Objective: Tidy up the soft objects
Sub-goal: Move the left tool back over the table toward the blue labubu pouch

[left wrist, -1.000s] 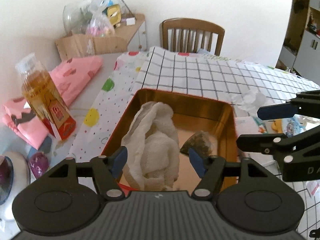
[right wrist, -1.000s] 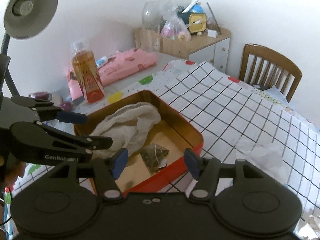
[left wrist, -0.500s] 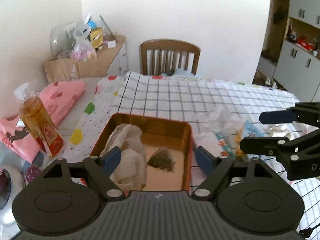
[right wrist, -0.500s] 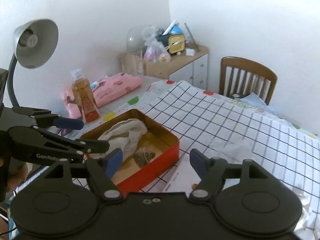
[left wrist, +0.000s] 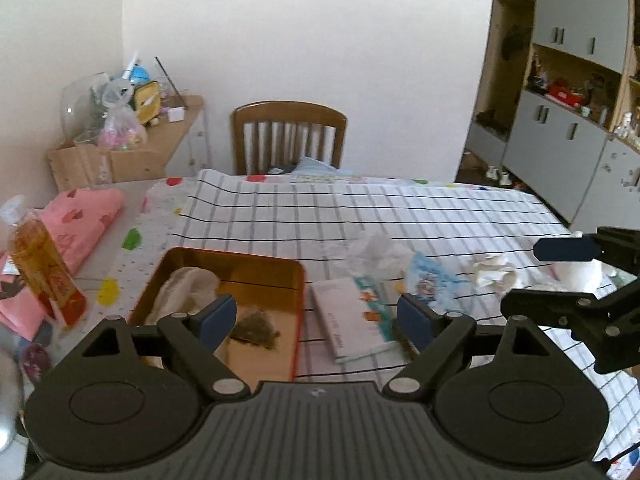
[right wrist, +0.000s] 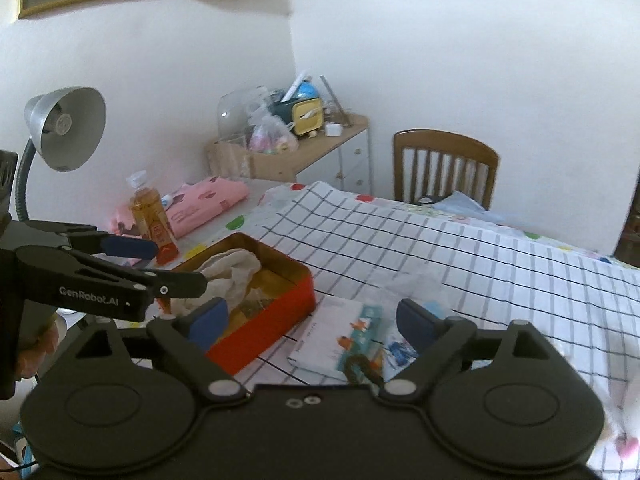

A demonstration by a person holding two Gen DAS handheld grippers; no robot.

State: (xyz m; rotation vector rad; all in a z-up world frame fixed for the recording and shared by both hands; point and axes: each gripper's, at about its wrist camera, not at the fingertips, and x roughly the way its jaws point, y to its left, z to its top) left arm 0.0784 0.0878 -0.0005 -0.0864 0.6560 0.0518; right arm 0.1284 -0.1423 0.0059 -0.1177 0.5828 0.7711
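A red tin (left wrist: 240,270) with a gold inside sits on the checked tablecloth. In it lie a cream cloth (left wrist: 184,288) at the left and a brownish mesh sachet (left wrist: 256,326) beside it. My left gripper (left wrist: 316,320) hangs above and behind the tin's near edge. Its jaws are opening with nothing between them. My right gripper (right wrist: 312,318) is over a booklet (right wrist: 332,340) to the right of the tin (right wrist: 264,332). Its jaws are opening too, and they are empty. The cream cloth (right wrist: 232,270) shows in this view as well. A crumpled white cloth (left wrist: 488,272) lies further right.
A booklet (left wrist: 352,316), crumpled clear plastic (left wrist: 372,248) and a blue packet (left wrist: 428,280) lie right of the tin. An amber bottle (left wrist: 40,268) and a folded pink cloth (left wrist: 80,220) are at the left. A desk lamp (right wrist: 64,132) stands there, and a wooden chair (left wrist: 290,136) is at the far side.
Both grippers have drawn back and up from the tin, which now looks smaller and lower in view. Both sets of jaws have spread wider. The cloth and sachet stay in the tin.
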